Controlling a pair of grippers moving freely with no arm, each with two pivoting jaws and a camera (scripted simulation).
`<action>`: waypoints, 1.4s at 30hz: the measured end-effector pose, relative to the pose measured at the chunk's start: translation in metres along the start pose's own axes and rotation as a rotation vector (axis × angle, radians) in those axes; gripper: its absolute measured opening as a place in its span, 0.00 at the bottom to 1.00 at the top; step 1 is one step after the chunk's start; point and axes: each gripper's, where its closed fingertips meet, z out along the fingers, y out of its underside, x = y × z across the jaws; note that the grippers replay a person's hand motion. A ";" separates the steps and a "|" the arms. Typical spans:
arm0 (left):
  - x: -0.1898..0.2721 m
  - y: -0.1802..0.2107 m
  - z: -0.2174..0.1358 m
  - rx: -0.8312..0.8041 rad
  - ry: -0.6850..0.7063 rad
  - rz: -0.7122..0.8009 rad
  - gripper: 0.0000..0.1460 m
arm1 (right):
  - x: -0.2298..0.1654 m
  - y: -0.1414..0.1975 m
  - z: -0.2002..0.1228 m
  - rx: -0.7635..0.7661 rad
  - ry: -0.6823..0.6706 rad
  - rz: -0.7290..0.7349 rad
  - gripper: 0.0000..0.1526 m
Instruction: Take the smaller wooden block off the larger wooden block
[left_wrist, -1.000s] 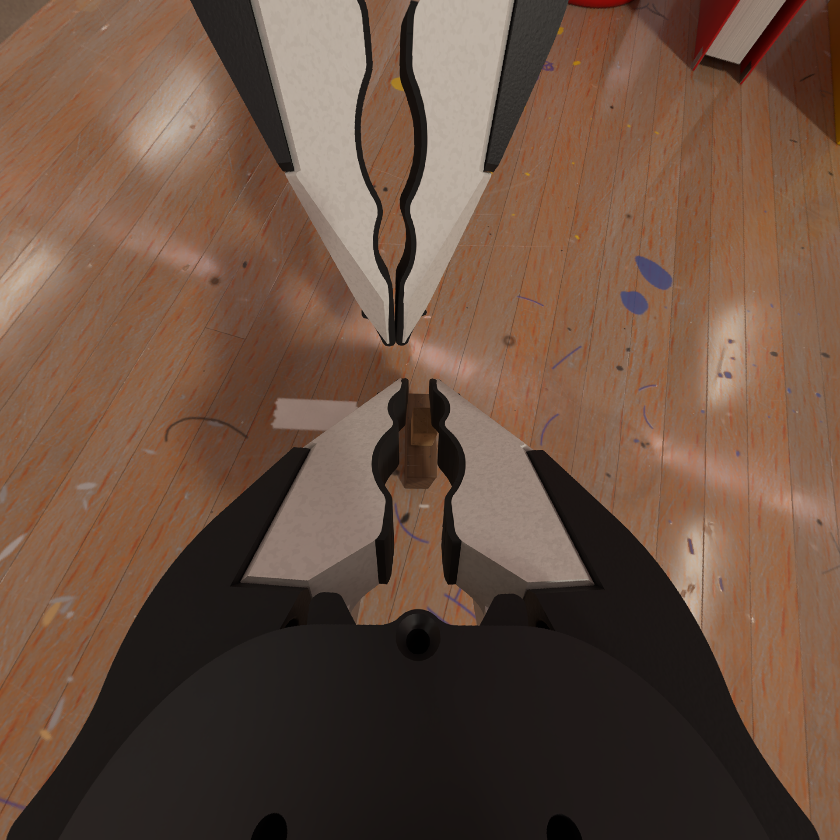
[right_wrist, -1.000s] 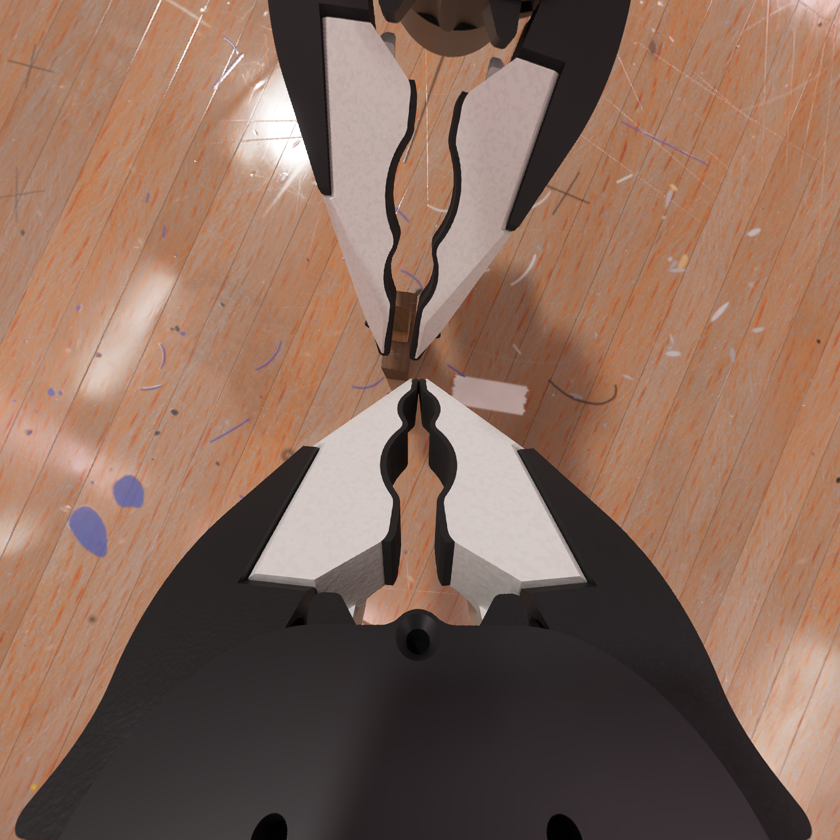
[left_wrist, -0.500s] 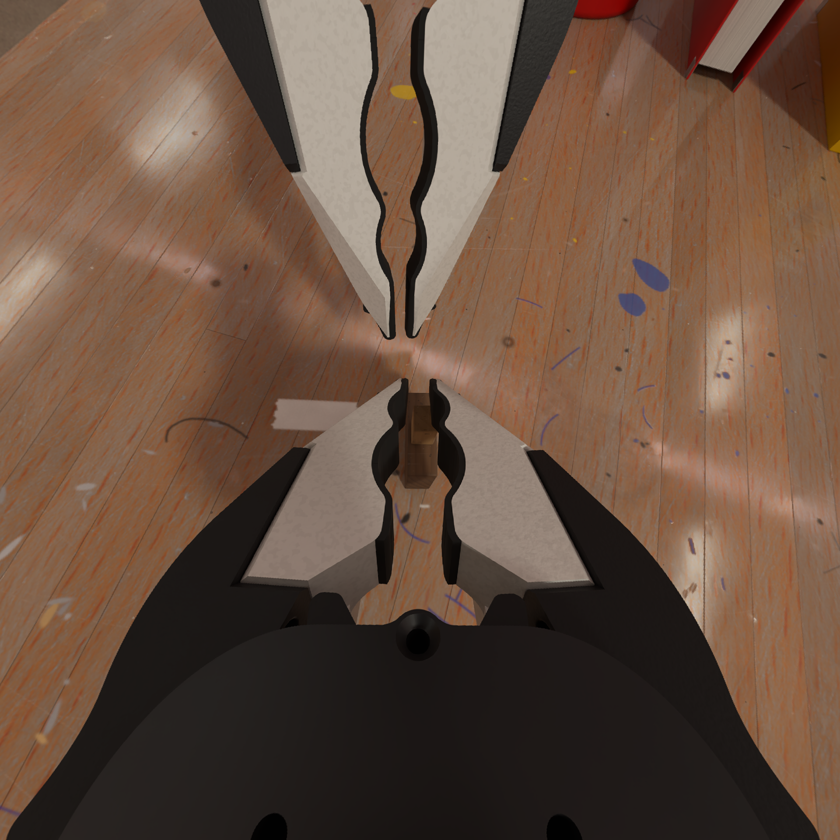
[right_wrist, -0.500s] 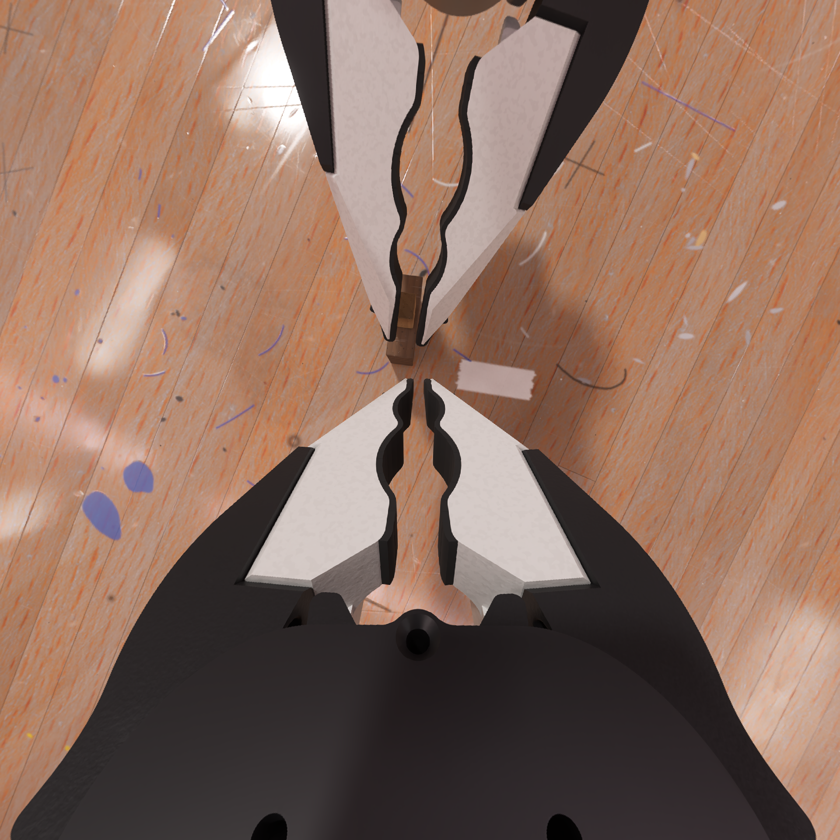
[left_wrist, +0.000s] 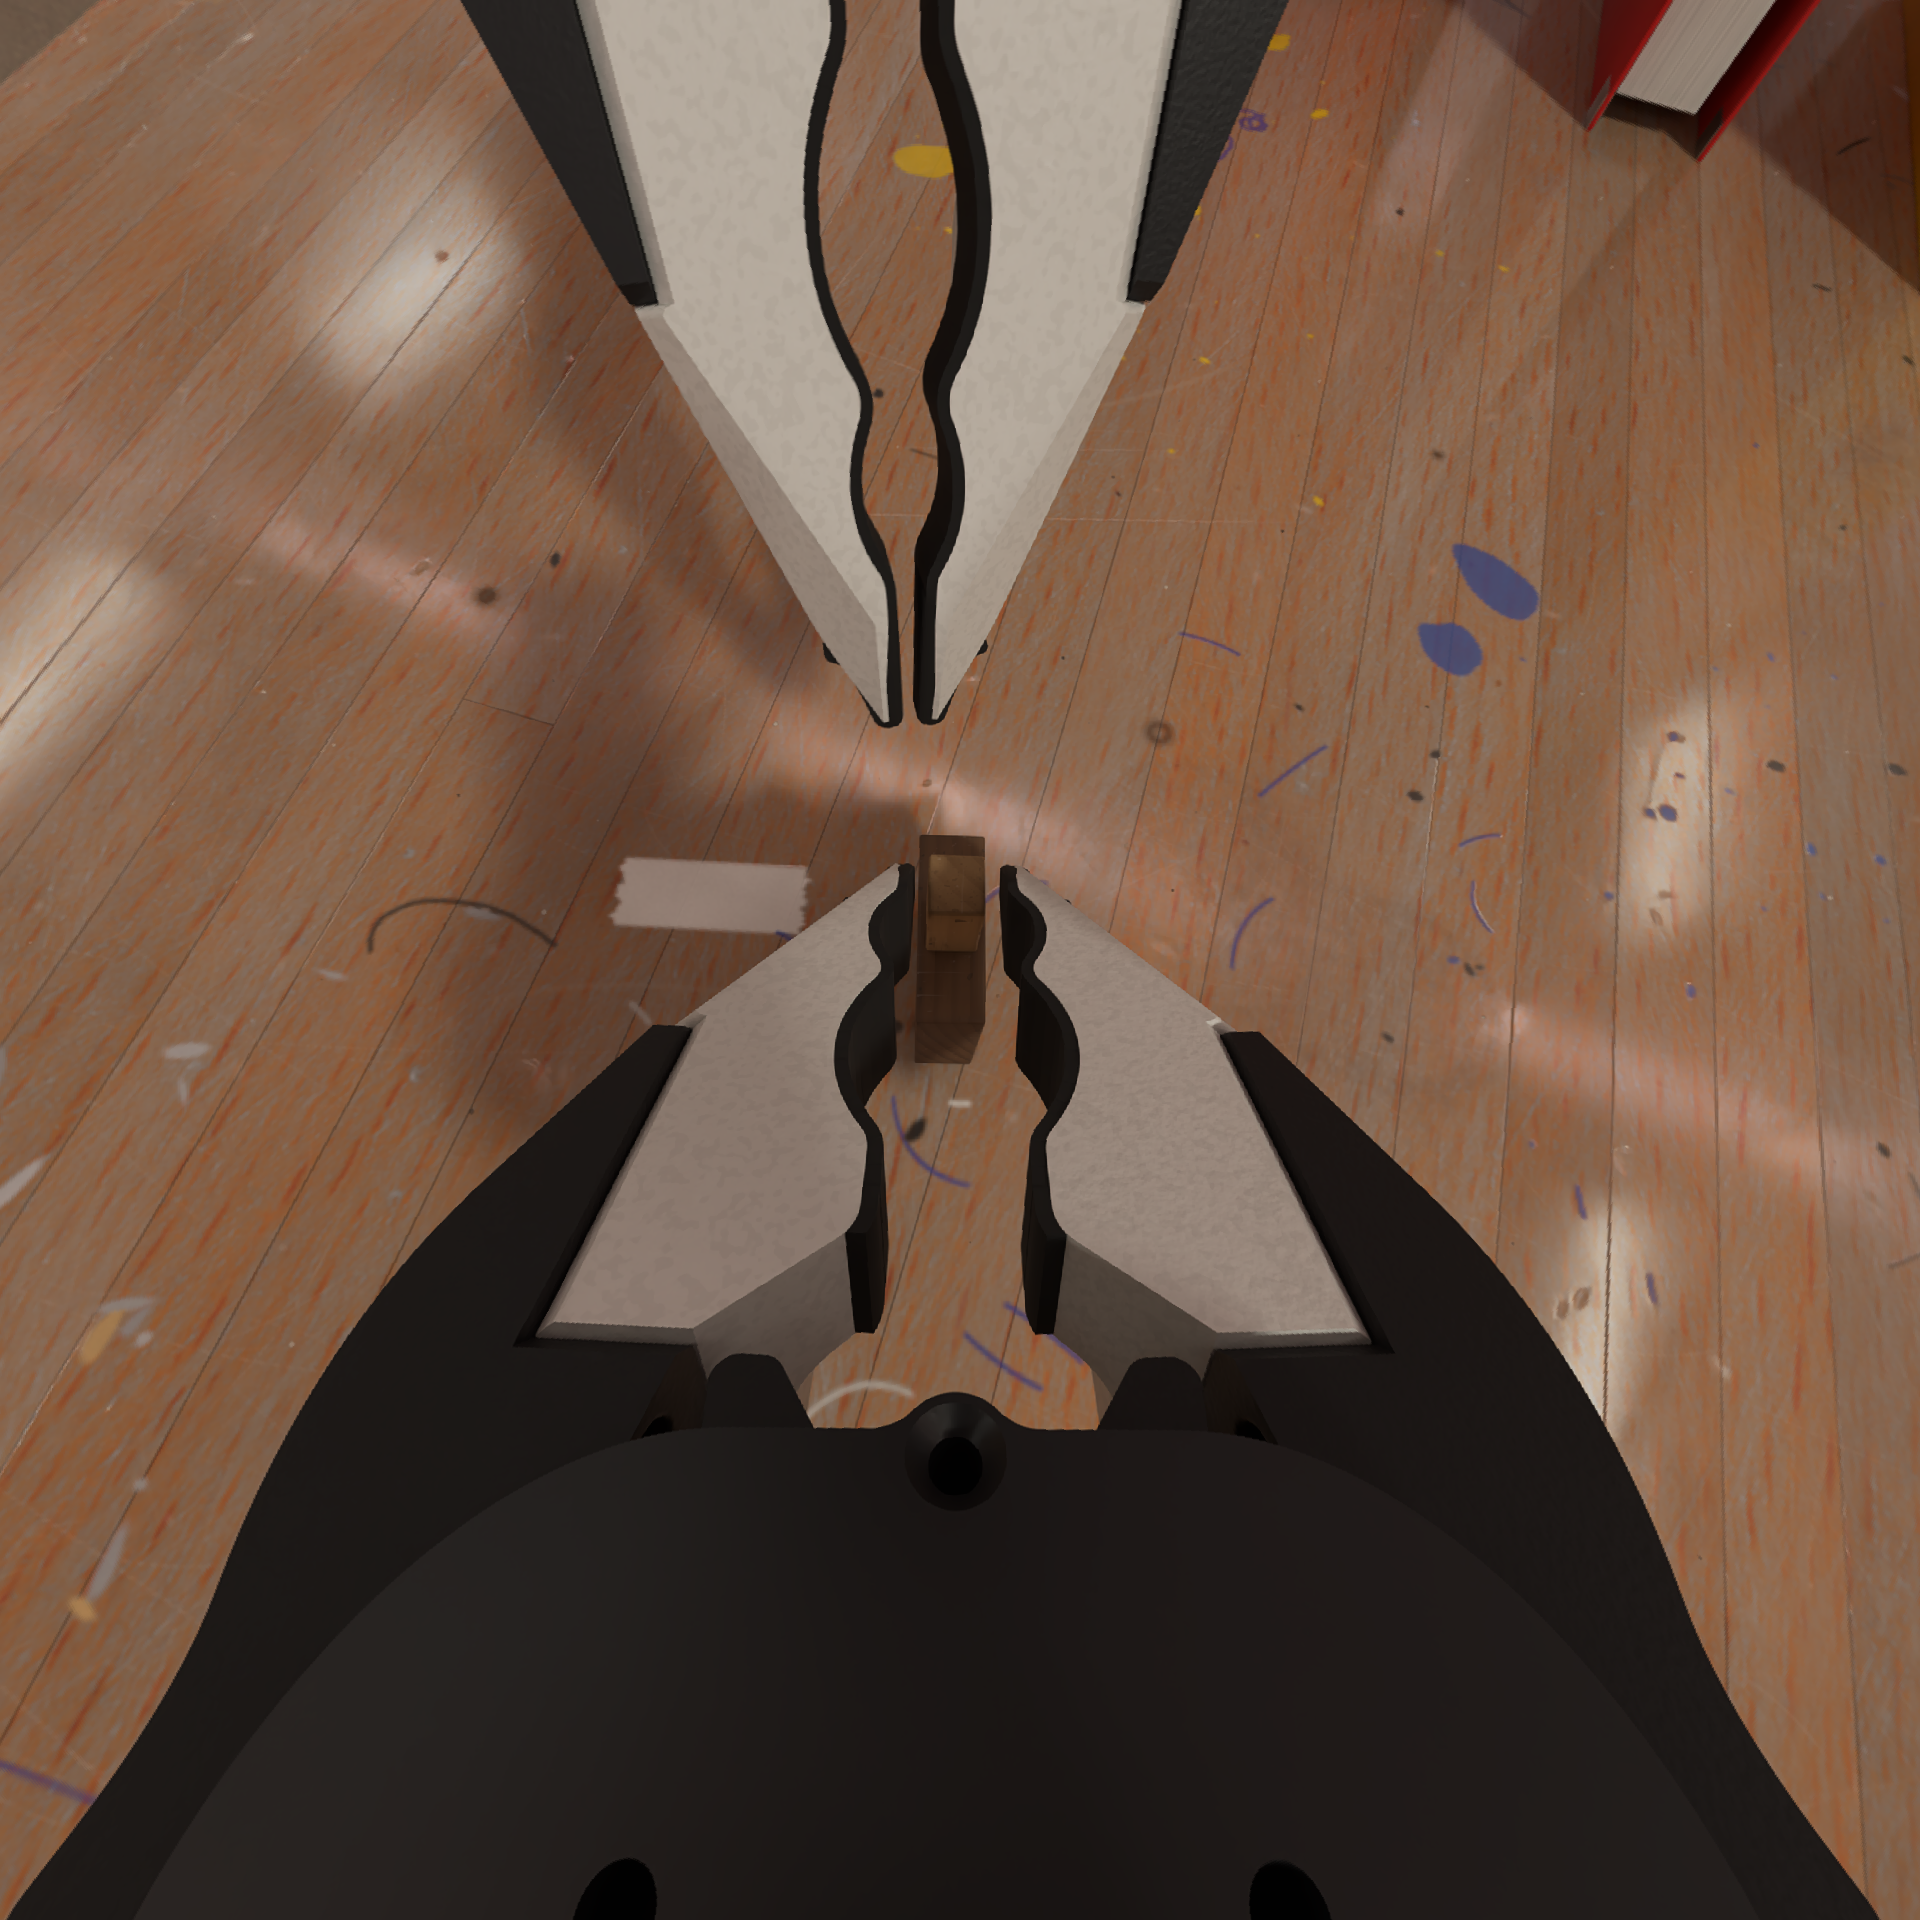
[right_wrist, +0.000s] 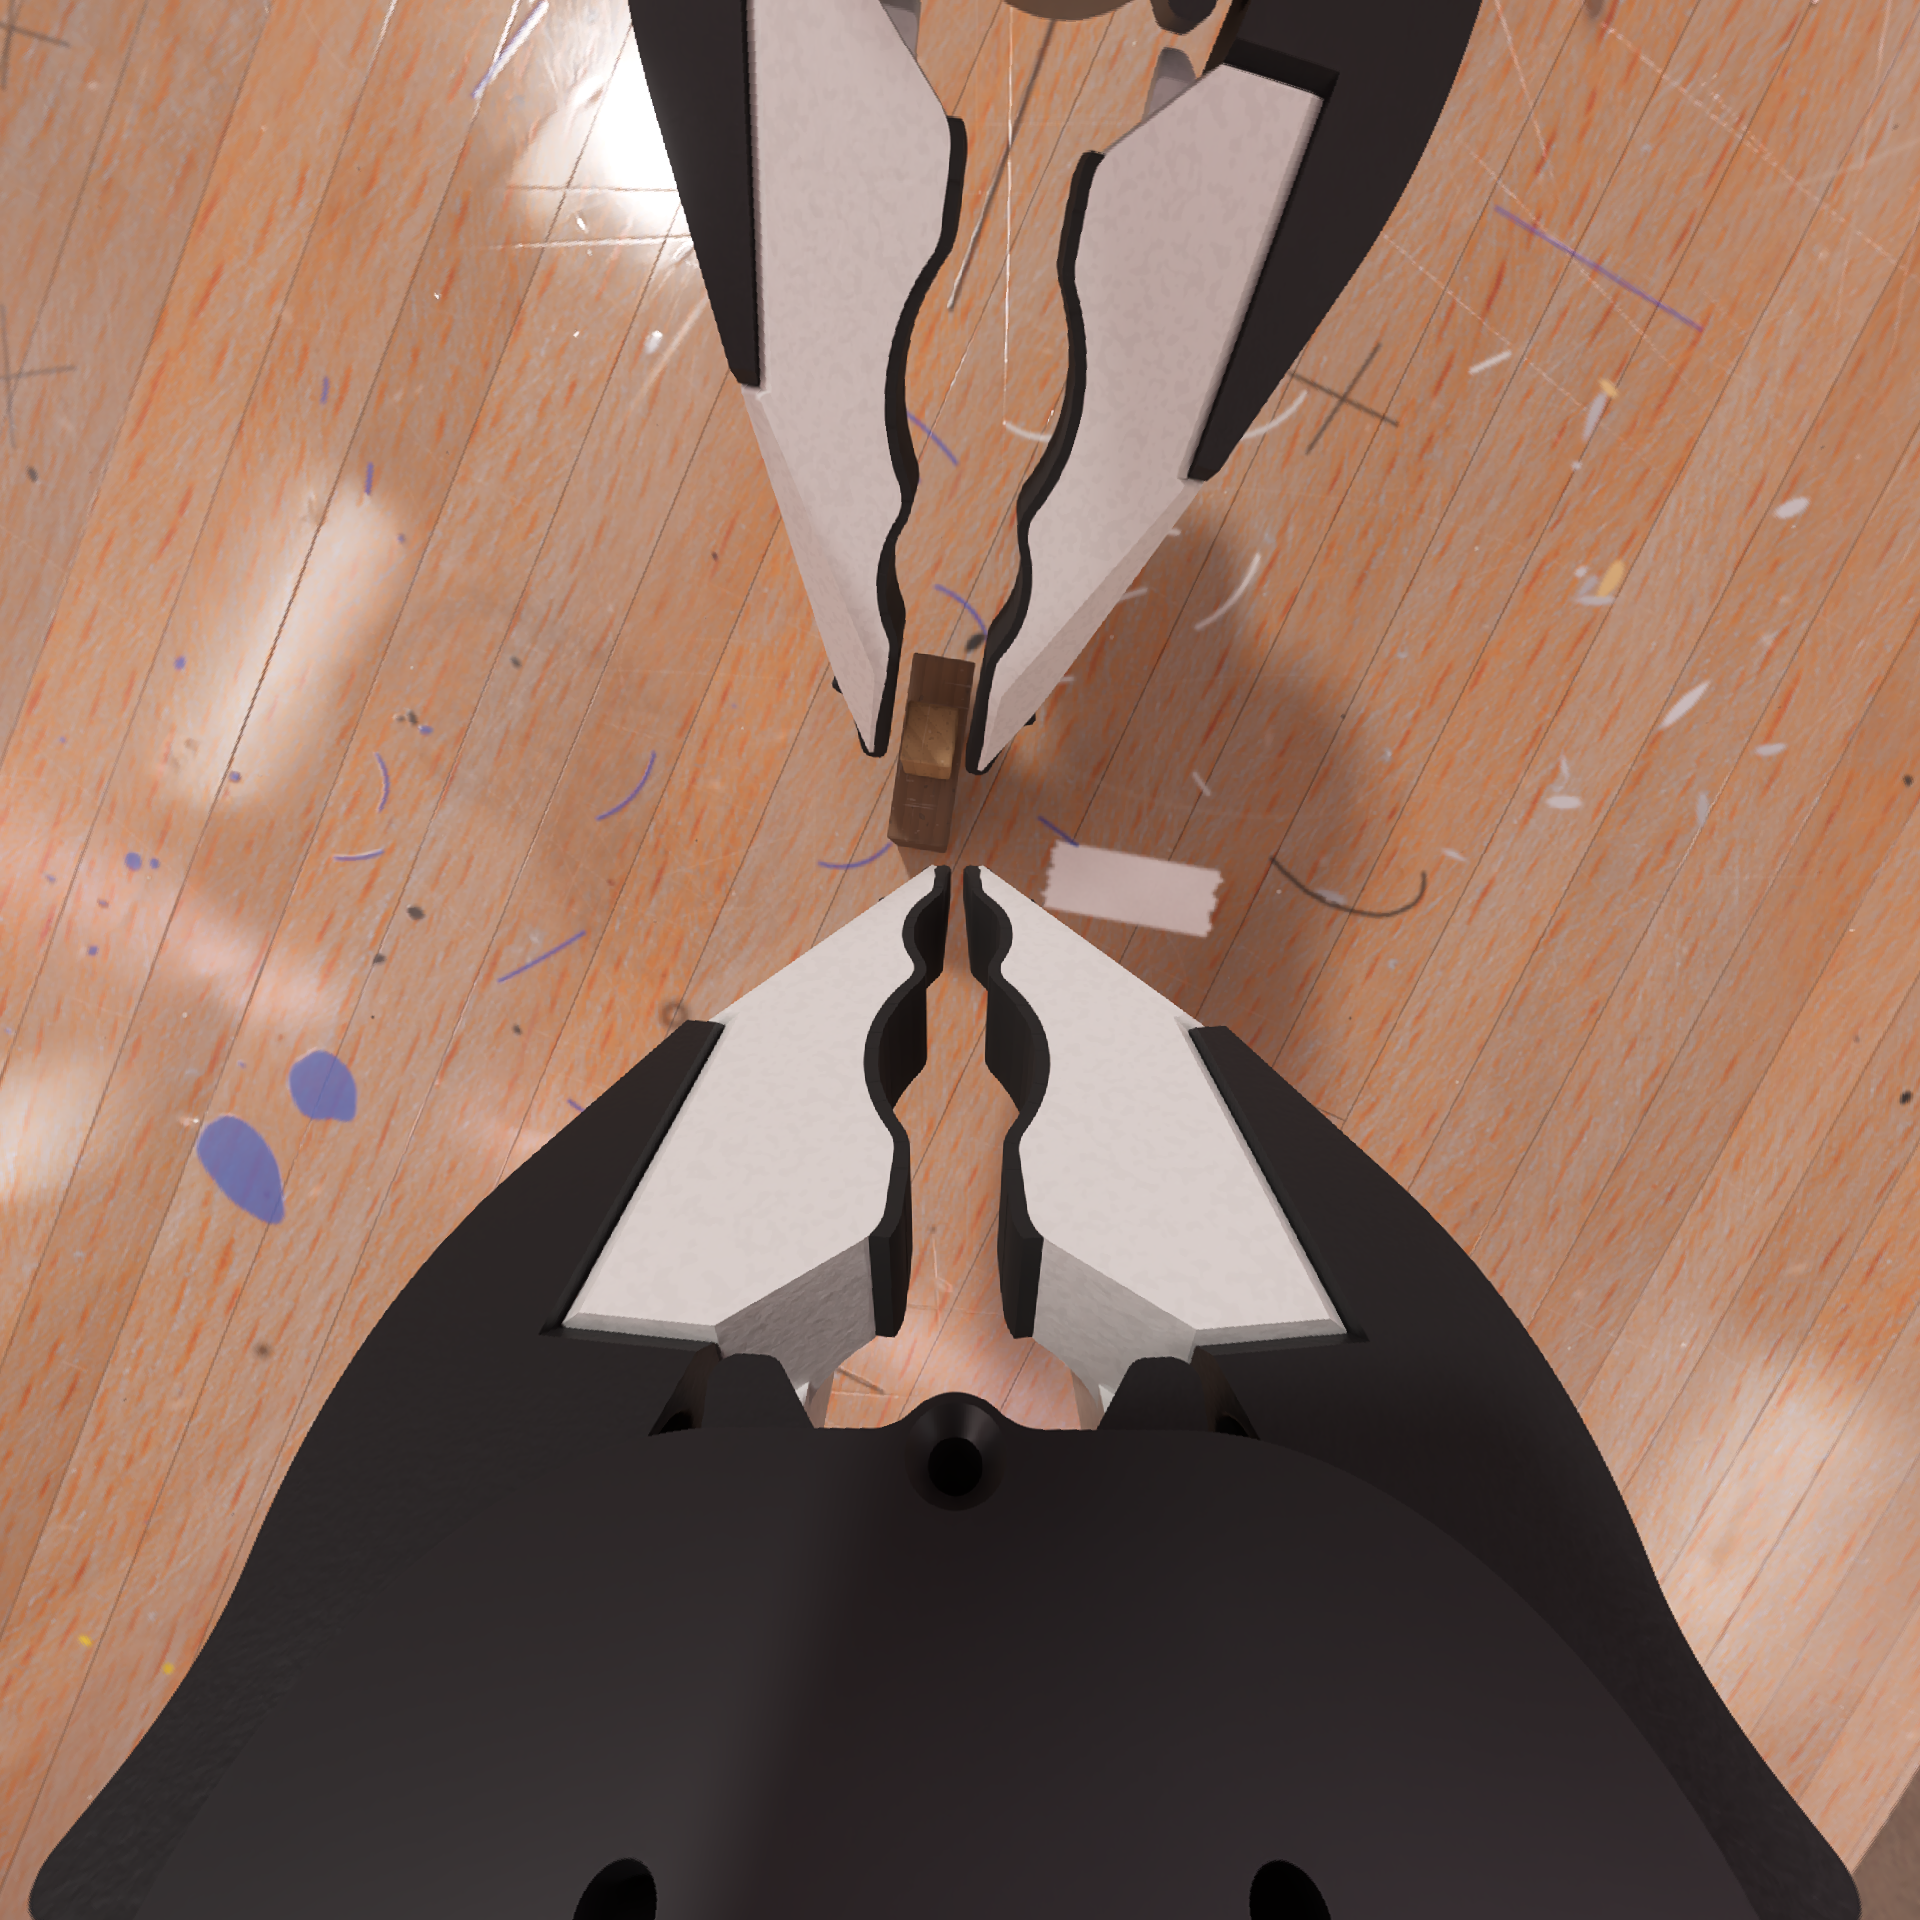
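Observation:
The smaller tan wooden block (left_wrist: 954, 902) sits on top of the larger dark wooden block (left_wrist: 948, 1003), which lies on the plank floor. My left gripper (left_wrist: 954, 871) is open, with its fingertips on either side of both blocks and a slim gap on the right. In the right wrist view it straddles the small block (right_wrist: 928, 736) and the large block (right_wrist: 920, 816). My right gripper (right_wrist: 956, 873) is shut and empty, its tips just short of the dark block's near end. It faces the left gripper and also shows in the left wrist view (left_wrist: 906, 717).
A strip of white tape (left_wrist: 712, 896) lies on the floor beside the blocks and also shows in the right wrist view (right_wrist: 1132, 896). Blue paint blots (left_wrist: 1475, 613) mark the planks. A red-edged box (left_wrist: 1704, 62) stands at the far right.
My left gripper's jaws have widened off the blocks and it has drawn back a little. My right gripper opened slightly, closed again, and backed away from the blocks.

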 end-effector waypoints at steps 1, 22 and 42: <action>-0.001 0.001 0.001 0.000 -0.002 -0.003 0.11 | 0.000 0.000 0.000 -0.006 -0.001 -0.001 0.01; 0.000 0.005 0.008 0.010 0.003 0.013 0.07 | -0.001 0.002 0.003 -0.049 -0.094 0.080 0.00; 0.004 0.004 0.009 0.018 0.015 0.020 0.07 | 0.002 0.003 -0.007 -0.043 -0.022 0.095 0.00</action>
